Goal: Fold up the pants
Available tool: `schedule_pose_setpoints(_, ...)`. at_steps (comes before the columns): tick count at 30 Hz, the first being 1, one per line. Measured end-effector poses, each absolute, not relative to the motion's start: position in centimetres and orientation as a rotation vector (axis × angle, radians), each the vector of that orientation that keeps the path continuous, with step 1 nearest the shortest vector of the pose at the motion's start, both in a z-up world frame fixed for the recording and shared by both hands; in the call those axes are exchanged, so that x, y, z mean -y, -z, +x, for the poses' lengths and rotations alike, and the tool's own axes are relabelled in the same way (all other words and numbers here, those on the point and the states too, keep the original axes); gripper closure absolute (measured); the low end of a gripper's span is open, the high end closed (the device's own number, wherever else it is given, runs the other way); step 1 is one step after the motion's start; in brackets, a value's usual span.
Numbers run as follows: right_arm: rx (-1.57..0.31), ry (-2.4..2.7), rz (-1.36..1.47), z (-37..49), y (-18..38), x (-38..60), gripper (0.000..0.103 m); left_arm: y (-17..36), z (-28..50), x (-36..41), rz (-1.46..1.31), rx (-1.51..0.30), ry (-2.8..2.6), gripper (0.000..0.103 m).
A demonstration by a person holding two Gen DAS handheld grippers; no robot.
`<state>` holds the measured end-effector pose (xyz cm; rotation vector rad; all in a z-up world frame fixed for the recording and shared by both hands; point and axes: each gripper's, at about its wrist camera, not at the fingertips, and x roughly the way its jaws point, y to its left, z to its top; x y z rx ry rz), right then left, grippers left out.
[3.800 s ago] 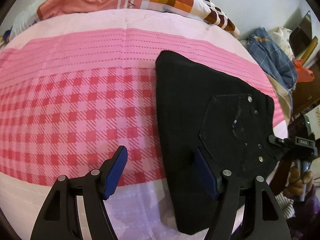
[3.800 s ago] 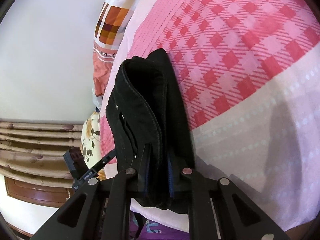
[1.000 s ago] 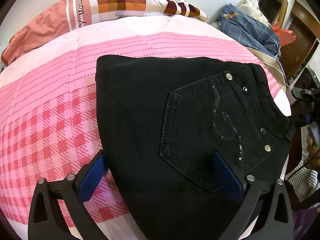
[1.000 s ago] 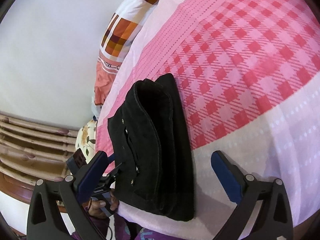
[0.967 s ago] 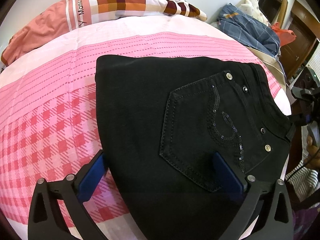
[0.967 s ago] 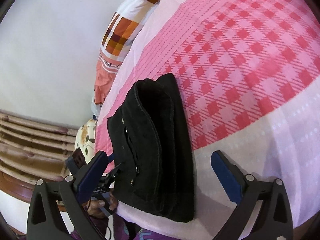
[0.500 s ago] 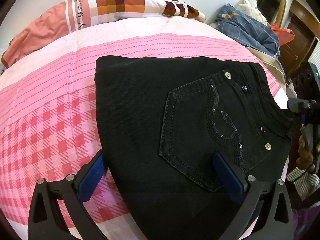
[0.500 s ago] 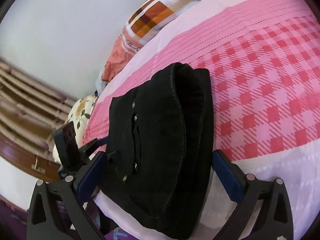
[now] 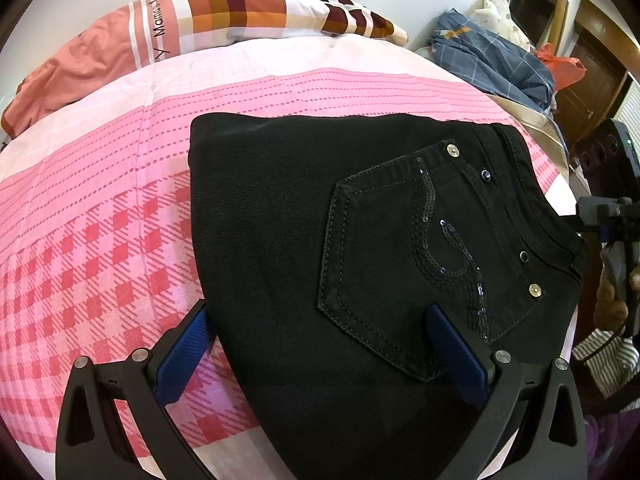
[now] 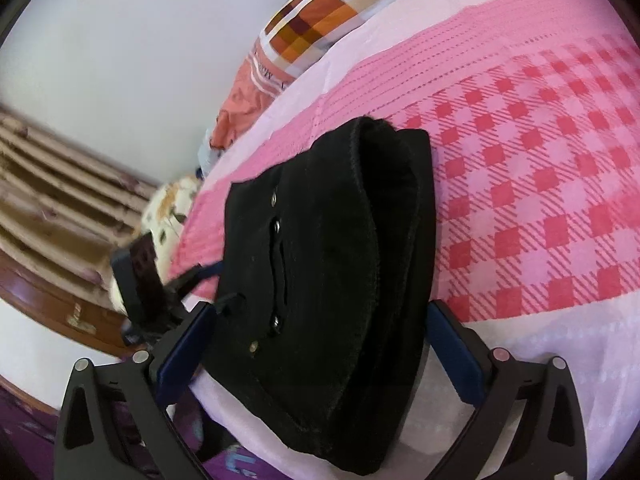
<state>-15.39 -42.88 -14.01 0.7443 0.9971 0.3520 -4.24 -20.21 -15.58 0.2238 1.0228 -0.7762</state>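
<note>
The black pants [image 9: 320,248] lie folded into a thick stack on the pink checked bedsheet [image 9: 88,240], back pocket with sequins and studs facing up. My left gripper [image 9: 320,356] is open and hovers just above the stack's near edge, fingers apart on either side. In the right wrist view the folded pants [image 10: 328,280] show their layered side near the bed's edge. My right gripper [image 10: 316,348] is open and empty, its blue pads [image 10: 452,356] spread either side of the stack's waistband end.
A checked pillow [image 9: 240,20] lies at the head of the bed. A pile of blue plaid clothes [image 9: 492,60] sits at the far right. Wooden furniture [image 9: 592,68] stands beyond it. The other gripper [image 9: 608,216] is at the bed's right edge.
The right gripper let go of the pants earlier and has since swung round to look along the stack from lower down. The left gripper has barely moved.
</note>
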Motion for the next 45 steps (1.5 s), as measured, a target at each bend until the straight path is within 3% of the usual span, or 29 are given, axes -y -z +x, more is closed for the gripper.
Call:
schedule_pose_setpoints(3, -1.006, -0.359, 0.720, -15.0, 14.0, 42.1, 0.000, 15.5, -4.3, 20.3, 0.226, -1.024, 0.775, 0.000)
schedule_pose_setpoints(5, -1.020, -0.373, 0.698, -14.7, 13.9, 41.7, 0.007, 15.5, -4.3, 20.4, 0.230, -1.027, 0.774, 0.000)
schedule_pose_setpoints(7, -1.036, -0.357, 0.693, -14.7, 14.2, 41.7, 0.045, 15.5, -4.3, 20.6, 0.232, -1.029, 0.774, 0.000)
schedule_pose_setpoints(9, -1.048, -0.333, 0.718, -14.8, 14.8, 42.4, 0.060, 15.5, -4.2, 20.6, 0.233, -1.030, 0.777, 0.000)
schedule_pose_setpoints(24, -1.049, -0.370, 0.819, -15.0, 15.2, 43.9, 0.066, 15.5, -4.1, 20.4, 0.208, -1.018, 0.769, 0.000)
schedule_pose_setpoints(29, -1.066, -0.420, 0.957, -14.9, 16.4, 45.6, 0.060, 15.4, -3.8, 20.6, 0.217, -1.037, 0.778, 0.000)
schedule_pose_setpoints(35, -1.119, -0.437, 0.896, -13.9, 16.0, 44.5, 0.056, 15.3, -3.7, 20.5, 0.201, -1.034, 0.805, 0.001)
schedule_pose_setpoints(37, -1.117, -0.424, 0.833, -14.0, 15.5, 43.5, 0.066, 15.1, -3.8, 20.3, 0.181, -1.018, 0.805, 0.017)
schedule_pose_setpoints(38, -1.107, -0.423, 0.836, -14.1, 15.4, 43.4, 0.067, 14.8, -3.8, 20.0, 0.171, -1.005, 0.792, 0.023)
schedule_pose_setpoints(40, -1.081, -0.420, 0.845, -14.5, 15.0, 43.4, 0.070, 14.4, -3.8, 19.3, 0.156, -0.993, 0.764, 0.049)
schedule_pose_setpoints(42, -1.067, -0.419, 0.863, -14.7, 14.9, 43.3, 0.071, 14.2, -3.5, 18.7, 0.137, -0.991, 0.744, 0.063)
schedule_pose_setpoints(45, -1.039, -0.425, 0.902, -15.0, 14.7, 43.3, 0.072, 13.9, -3.6, 18.6, 0.142, -0.981, 0.728, 0.070)
